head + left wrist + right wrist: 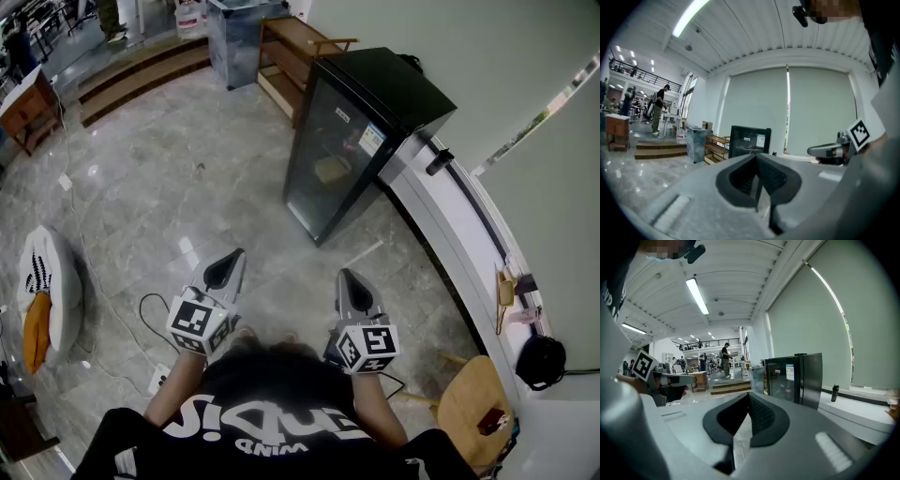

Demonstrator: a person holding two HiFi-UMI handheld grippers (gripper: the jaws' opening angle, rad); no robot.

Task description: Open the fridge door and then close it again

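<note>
Fridge door shut, well ahead. Left gripper and right gripper pinched shut, empty. Chair only in head view; lamp only in gripper views.

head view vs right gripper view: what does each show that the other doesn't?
Head view only: wooden chair, white cushion on the floor. Right gripper view only: ceiling strip light, upper gallery railing. Both: the black fridge with its door shut, the bottle on the ledge beside it, the left gripper and the right gripper, jaws together, empty.
</note>
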